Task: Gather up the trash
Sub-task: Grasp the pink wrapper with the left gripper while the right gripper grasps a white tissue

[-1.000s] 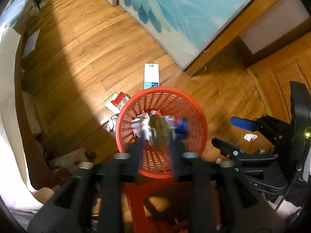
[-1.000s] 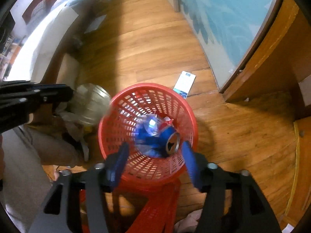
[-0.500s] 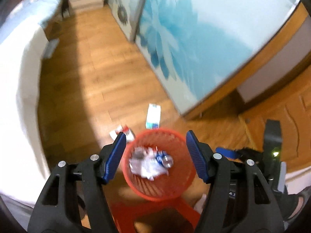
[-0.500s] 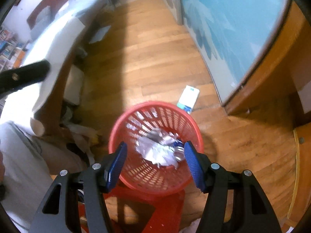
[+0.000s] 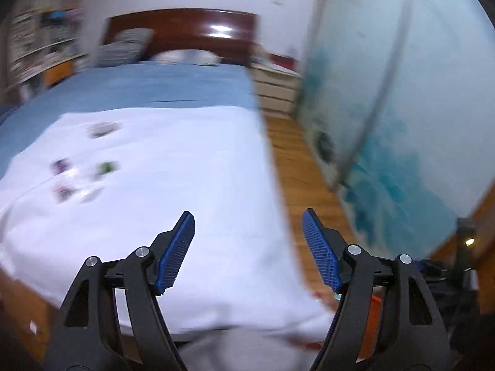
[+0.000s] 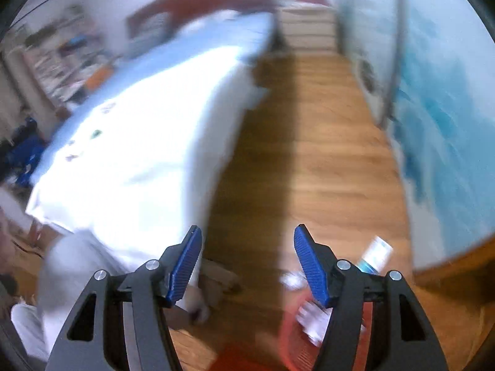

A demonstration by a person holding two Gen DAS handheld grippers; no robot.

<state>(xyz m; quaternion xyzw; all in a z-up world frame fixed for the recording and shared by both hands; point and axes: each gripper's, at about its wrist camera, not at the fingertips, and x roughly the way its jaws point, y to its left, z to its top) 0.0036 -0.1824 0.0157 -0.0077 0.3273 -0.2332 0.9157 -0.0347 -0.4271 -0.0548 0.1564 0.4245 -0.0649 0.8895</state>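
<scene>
Left wrist: one bed (image 5: 161, 167), four wrappers (image 5: 80, 173)

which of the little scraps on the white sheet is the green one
In the left wrist view, the scrap farthest right in the cluster on the white sheet shows green. The one left of it looks purplish, the others dark or pale. All are blurred.

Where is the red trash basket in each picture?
Left wrist view: only a blurred red sliver of the red trash basket shows, bottom right, behind the left gripper's right finger.
Right wrist view: red trash basket at the bottom, right of centre.
Shared landmark: the white sheet on the bed.
</scene>
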